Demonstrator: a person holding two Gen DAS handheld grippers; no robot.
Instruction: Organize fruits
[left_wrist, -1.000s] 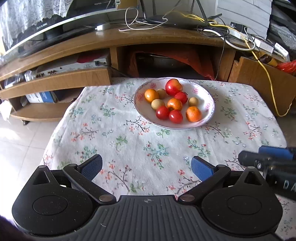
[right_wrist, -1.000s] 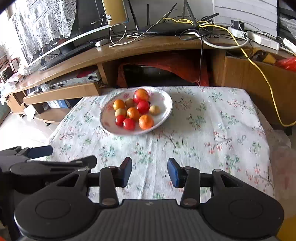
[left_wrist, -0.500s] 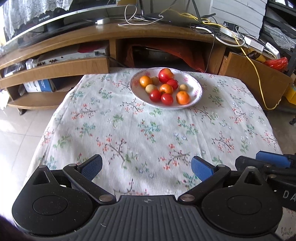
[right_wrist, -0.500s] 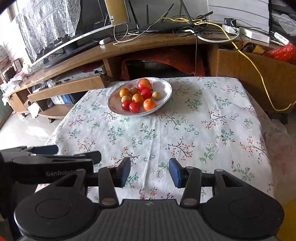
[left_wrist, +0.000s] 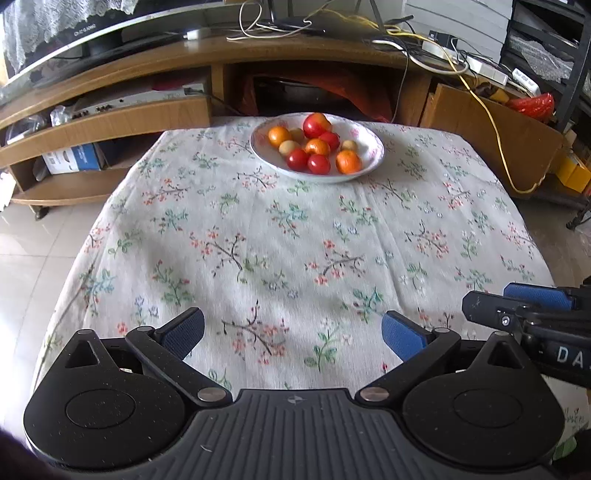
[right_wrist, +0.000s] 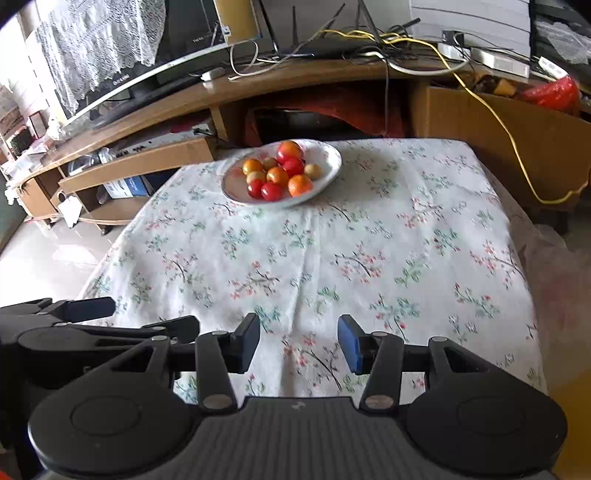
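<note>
Both grippers have drawn back toward the near table edge, so the plate (left_wrist: 373, 157) of fruits (left_wrist: 314, 146) now sits far off. The left gripper (left_wrist: 292, 334) gapes wide and empty; the right gripper (right_wrist: 298, 341) stands narrowly parted, empty.

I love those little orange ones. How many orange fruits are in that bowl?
3. One orange fruit sits at the bowl's left, one in the middle of the pile, one at the near right. Another could hide behind the big red fruit.
</note>
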